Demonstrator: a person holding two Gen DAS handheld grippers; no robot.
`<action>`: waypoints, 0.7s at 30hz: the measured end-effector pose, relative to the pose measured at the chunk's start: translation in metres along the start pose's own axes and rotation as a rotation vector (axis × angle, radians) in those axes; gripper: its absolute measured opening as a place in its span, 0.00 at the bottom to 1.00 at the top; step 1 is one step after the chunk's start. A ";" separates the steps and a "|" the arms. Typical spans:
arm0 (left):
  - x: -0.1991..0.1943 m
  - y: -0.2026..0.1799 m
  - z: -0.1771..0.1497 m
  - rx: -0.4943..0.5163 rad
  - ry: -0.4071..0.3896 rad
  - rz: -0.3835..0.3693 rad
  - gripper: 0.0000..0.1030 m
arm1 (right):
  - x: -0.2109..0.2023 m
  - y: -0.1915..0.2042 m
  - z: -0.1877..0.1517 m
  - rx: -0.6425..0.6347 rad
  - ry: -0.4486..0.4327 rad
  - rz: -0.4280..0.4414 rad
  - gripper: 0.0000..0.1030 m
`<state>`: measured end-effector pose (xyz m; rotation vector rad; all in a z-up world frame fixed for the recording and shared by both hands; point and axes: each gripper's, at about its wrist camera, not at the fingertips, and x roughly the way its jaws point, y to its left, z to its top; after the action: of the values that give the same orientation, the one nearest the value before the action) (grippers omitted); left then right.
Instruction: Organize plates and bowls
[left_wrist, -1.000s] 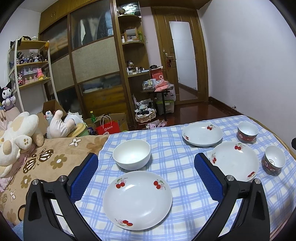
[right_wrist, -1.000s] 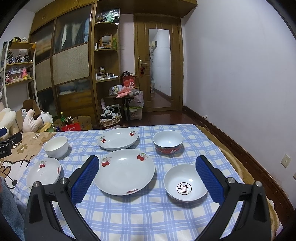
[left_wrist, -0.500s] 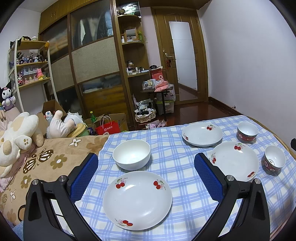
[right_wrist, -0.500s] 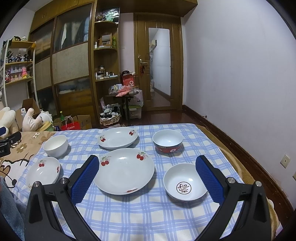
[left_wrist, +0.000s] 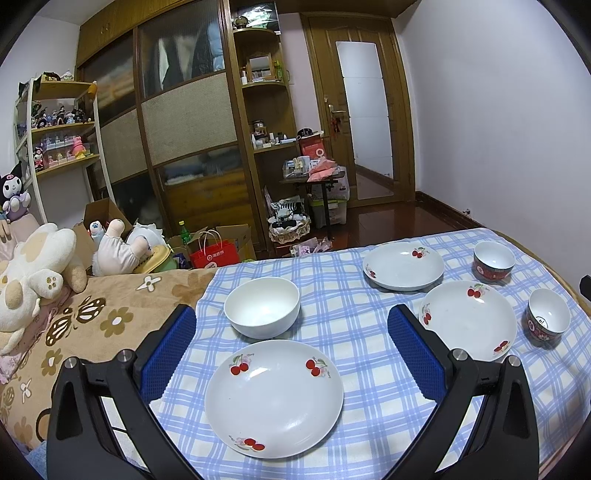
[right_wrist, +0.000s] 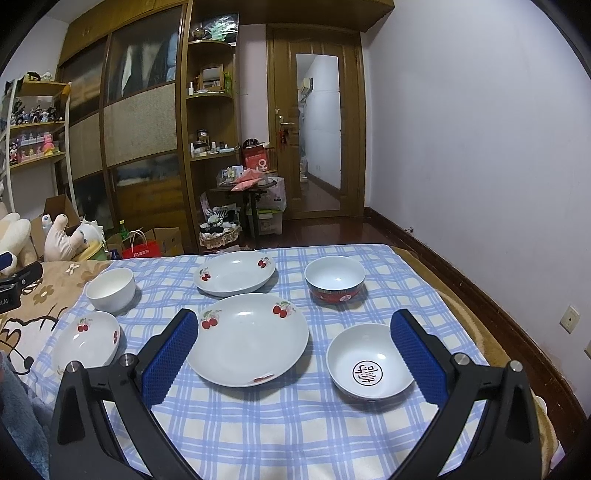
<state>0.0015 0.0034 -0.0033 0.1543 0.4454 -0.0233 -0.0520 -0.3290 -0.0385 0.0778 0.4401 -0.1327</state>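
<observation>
A blue checked cloth fills the lower frame; three cherry plates sit in the middle and left; the white bowl and two red bowls lie around them; both left tongs and right tongs gape wide, holding nothing.

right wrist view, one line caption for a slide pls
Open right gripper above a checked cloth with three cherry plates and three bowls, none stacked.

plates: white, red cherries | cloth: blue-white check | pads: blue
</observation>
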 end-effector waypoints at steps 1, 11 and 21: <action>0.000 0.000 0.000 0.000 0.000 -0.001 0.99 | 0.000 0.000 0.000 0.000 -0.001 0.000 1.00; 0.000 0.000 0.000 0.000 0.001 -0.001 0.99 | 0.001 0.000 -0.001 -0.001 0.000 0.001 1.00; 0.004 -0.004 -0.002 0.003 0.005 -0.003 0.99 | 0.002 -0.001 -0.003 0.000 0.003 -0.002 1.00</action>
<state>0.0044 -0.0002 -0.0074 0.1566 0.4502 -0.0269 -0.0512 -0.3297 -0.0419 0.0774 0.4428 -0.1347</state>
